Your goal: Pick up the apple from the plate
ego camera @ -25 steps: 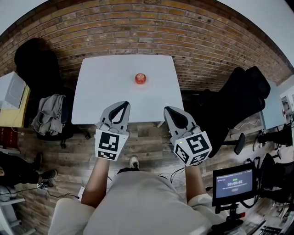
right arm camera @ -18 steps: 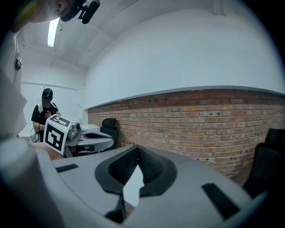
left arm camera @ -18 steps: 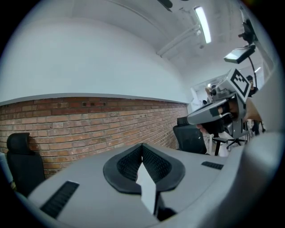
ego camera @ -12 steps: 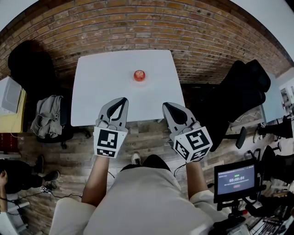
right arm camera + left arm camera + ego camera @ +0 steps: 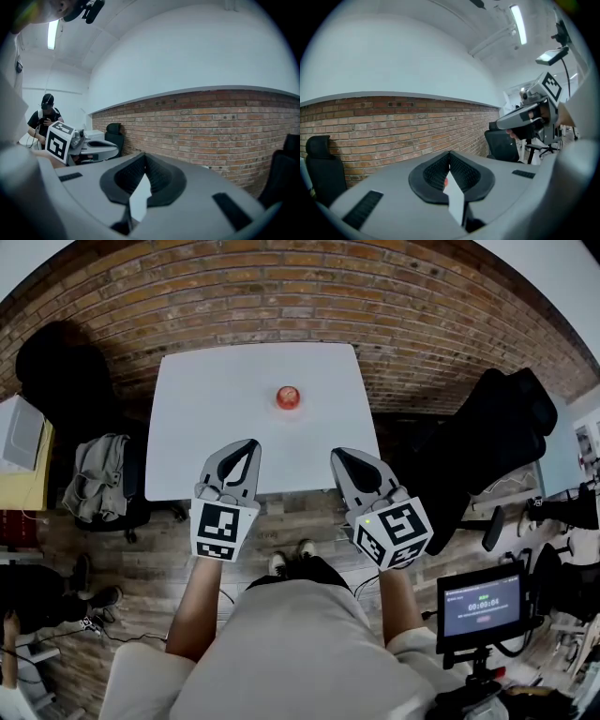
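Left tongs and right tongs hang side by side over the table's near edge. Both pairs of jaws are pressed together, with nothing clamped in either. The apple sits on the table well ahead of us, closer to the far edge, on a line that runs between the two tips. Through the left tongs' slit we catch just a red sliver of it. Whether a plate lies under it we cannot tell, as it is white on white.

We count one apple, two tongs and one table. Two black chairs flank the table, one off its far-left corner and one off its right side.

Bare tabletop surrounds the apple on every side. The table's far edge meets the brick wall, and grey clothes are heaped beside its left edge.
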The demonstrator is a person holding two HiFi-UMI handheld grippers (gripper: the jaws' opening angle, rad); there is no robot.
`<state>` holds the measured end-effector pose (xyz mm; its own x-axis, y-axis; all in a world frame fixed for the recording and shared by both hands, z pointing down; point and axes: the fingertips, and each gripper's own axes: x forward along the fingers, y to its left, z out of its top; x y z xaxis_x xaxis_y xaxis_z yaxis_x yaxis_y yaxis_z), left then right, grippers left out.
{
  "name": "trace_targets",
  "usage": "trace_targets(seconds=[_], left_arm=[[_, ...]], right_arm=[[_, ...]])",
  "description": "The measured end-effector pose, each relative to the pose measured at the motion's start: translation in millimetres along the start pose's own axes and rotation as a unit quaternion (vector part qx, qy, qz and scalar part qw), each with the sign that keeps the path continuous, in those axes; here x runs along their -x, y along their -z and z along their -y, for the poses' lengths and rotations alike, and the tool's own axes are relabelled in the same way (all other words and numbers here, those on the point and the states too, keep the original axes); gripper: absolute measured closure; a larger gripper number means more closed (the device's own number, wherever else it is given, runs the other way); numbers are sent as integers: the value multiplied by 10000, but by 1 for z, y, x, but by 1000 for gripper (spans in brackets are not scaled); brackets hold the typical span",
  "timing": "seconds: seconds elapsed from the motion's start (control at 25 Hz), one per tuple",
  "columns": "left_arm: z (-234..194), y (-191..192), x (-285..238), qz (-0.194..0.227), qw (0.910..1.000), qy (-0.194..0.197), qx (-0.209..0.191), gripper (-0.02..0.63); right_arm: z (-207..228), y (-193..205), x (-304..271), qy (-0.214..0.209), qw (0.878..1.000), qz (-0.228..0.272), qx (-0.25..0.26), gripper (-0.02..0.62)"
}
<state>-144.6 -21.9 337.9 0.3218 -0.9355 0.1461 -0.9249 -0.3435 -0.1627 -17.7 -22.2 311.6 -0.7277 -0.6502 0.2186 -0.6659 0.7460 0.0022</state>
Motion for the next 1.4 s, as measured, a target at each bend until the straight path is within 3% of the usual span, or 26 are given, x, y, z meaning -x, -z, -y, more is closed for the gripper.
trace_targets(seconds=[0.72, 1.16, 1.4], left_arm=[[-6, -8, -68, -253, 9995, -157, -114, 600], [20, -25, -126, -278, 9992, -234, -185, 598], [33, -16, -127, -386, 9986, -321, -161, 598]], right_arm=[[66, -2, -39, -294, 9994, 18, -160, 594], [126, 3, -42, -624, 9977, -85, -234, 594], [130, 13, -38, -836, 9963, -90, -194, 594]])
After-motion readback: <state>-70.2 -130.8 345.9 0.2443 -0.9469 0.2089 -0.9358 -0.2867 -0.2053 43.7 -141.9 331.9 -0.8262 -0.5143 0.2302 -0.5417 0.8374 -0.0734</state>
